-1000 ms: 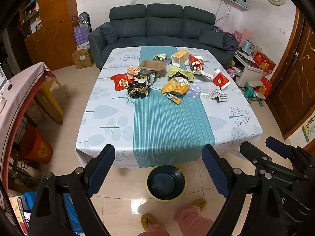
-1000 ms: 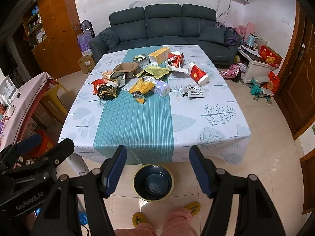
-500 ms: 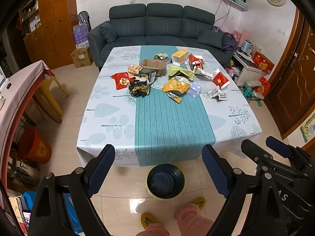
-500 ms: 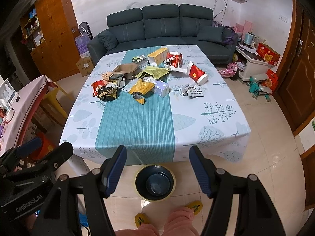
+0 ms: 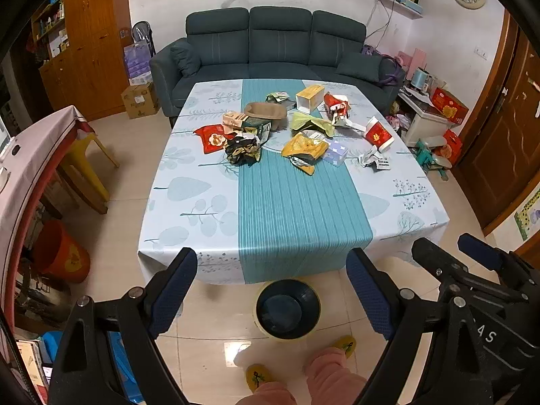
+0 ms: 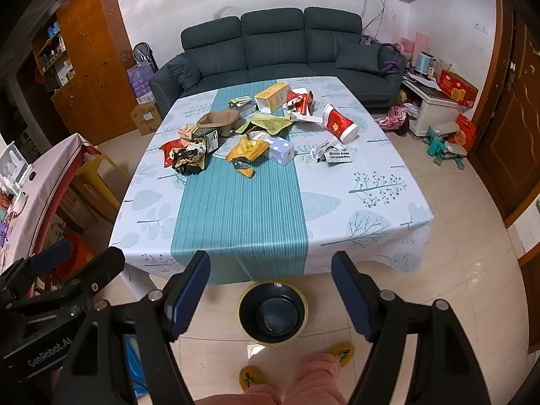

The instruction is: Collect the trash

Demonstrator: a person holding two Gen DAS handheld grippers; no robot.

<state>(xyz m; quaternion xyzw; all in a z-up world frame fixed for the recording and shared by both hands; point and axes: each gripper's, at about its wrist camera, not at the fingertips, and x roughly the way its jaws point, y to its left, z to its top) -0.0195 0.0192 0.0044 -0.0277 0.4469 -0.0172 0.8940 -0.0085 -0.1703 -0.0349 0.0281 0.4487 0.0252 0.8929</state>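
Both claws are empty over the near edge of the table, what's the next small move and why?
Probably reach the right claw, whose jaws are opening with nothing between them, forward toward the yellow wrapper. All the trash lies at the far half of the table, and the bin waits on the floor below.

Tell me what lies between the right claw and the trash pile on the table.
In the right wrist view, only bare striped runner separates the opening, empty right claw from the yellow wrapper at the pile's front.

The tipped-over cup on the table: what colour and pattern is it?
The cup is red with a gold motif and a white rim, clearest in the right wrist view.
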